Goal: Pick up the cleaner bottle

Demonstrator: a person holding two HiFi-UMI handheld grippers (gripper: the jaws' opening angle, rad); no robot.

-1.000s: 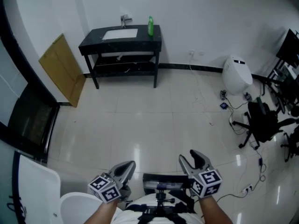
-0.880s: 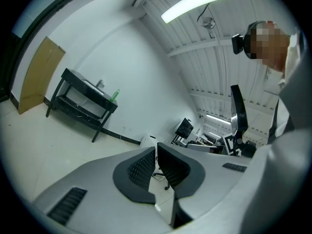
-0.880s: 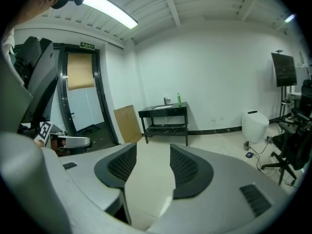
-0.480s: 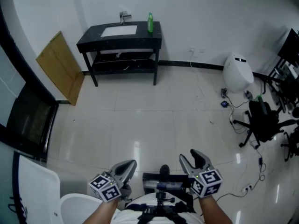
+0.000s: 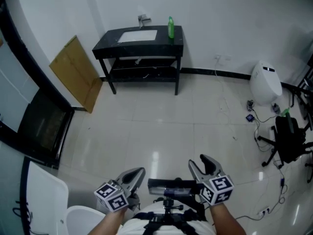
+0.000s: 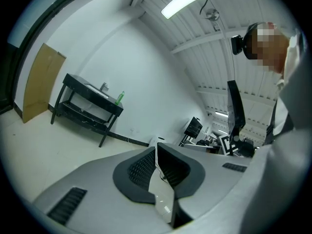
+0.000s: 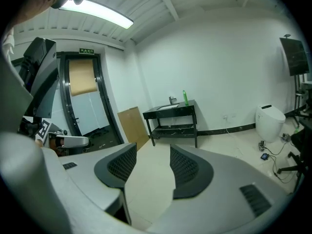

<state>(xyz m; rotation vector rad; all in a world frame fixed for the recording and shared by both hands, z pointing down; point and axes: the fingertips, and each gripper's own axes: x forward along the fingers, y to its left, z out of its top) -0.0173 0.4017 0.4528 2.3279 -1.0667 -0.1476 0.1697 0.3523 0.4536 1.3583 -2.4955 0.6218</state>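
- The bottle (image 5: 170, 27) stands upright at the back right corner of the black table (image 5: 105, 47), just right of the sink and well apart from both grippers, across open floor
- My right gripper (image 5: 201, 163) has its jaws spread with only floor between them; in its own view the bottle (image 7: 185, 97) sits a little right of the jaw gap (image 7: 153, 147), so this hand looks better lined up
- My left gripper (image 5: 133, 175) has its tips pressed together on nothing, and its view puts the bottle (image 6: 120, 97) off to the left of the jaws (image 6: 156, 147)
- The long axis is vertical, so I judge a level, sideways grip around the body is wanted
- Hard to make out — the bottle is tiny in every view: cap shape, label and gap to the wall I cannot tell
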